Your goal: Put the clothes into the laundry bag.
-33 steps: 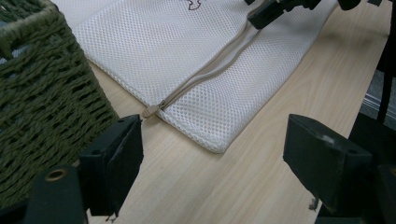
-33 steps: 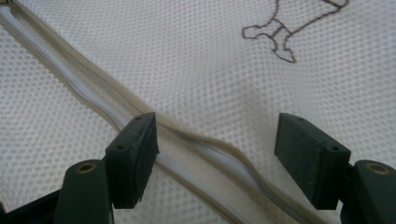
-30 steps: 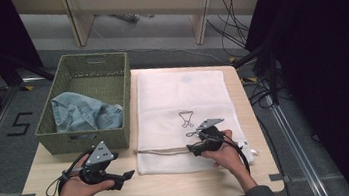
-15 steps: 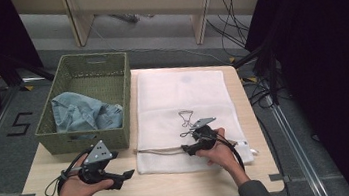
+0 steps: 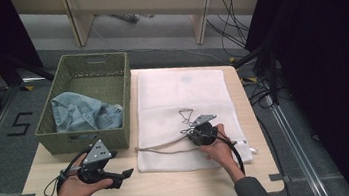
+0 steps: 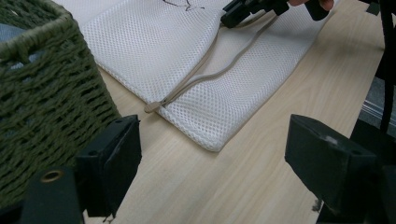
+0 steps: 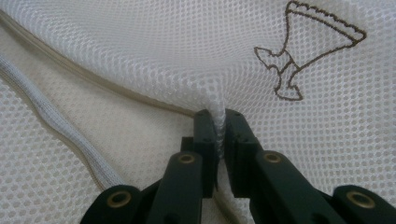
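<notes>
**White mesh pinched in the right hand-held gripper**

White mesh laundry bag (image 5: 183, 102) lies flat on the pale wooden desk (image 5: 173, 184), filling the desk's right half, with its top edge towards twelve o'clock and its open, drawstring end towards six. A beige drawstring (image 5: 161, 149) runs across that lower part. A small brown emblem (image 7: 306, 49) is stitched on the mesh.

The right hand-held gripper (image 5: 197, 130) sits on the bag's lower middle. Its jaws have just been closing, and the right gripper view shows them (image 7: 218, 128) nearly together with a raised fold of the bag's mesh clamped between the pads, the emblem at about one o'clock from the pinch.

The left hand-held gripper (image 5: 122, 177) is at the desk's seven o'clock corner, held over bare wood and pointing towards three o'clock. Its jaws stand wide apart with nothing between them; in the left gripper view the bag's near corner (image 6: 212, 142) lies ahead of them, apart from the pads.

A green woven basket (image 5: 67, 141) stands at nine o'clock from the bag, just beside its left edge, with crumpled blue denim (image 5: 84, 116) inside.
</notes>
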`<state>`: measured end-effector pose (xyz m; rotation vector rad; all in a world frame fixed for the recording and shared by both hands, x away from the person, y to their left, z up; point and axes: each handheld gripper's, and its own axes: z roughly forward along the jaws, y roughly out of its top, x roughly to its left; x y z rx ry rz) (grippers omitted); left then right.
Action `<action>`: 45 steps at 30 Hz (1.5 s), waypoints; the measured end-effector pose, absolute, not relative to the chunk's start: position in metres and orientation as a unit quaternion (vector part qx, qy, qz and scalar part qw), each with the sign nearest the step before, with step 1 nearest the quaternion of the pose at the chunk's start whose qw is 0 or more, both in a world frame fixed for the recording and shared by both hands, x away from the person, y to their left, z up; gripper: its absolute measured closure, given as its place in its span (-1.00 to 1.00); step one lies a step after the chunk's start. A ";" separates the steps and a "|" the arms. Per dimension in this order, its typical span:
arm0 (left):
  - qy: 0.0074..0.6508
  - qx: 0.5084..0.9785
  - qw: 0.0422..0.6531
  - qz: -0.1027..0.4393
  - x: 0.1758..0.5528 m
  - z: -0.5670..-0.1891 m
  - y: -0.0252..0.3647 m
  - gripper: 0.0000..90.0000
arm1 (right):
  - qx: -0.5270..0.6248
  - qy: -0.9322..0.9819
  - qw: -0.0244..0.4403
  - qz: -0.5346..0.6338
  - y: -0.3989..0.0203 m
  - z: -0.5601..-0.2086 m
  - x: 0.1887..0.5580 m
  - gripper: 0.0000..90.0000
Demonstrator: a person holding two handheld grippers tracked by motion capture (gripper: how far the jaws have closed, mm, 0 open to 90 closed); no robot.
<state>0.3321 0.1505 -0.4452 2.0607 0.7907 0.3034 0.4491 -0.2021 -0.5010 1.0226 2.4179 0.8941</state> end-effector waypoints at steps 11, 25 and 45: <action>0.336 0.816 0.447 0.147 0.341 -0.434 0.165 -0.58 | 0.369 0.841 0.201 0.343 -0.206 -0.468 0.448 0.92; 0.386 0.792 0.431 0.195 0.406 -0.387 0.213 -0.65 | 0.363 0.837 0.205 0.354 -0.206 -0.463 0.447 0.91; 0.365 0.880 0.286 0.107 0.515 -0.398 0.197 -0.62 | 0.353 0.832 0.219 0.368 -0.209 -0.451 0.449 0.91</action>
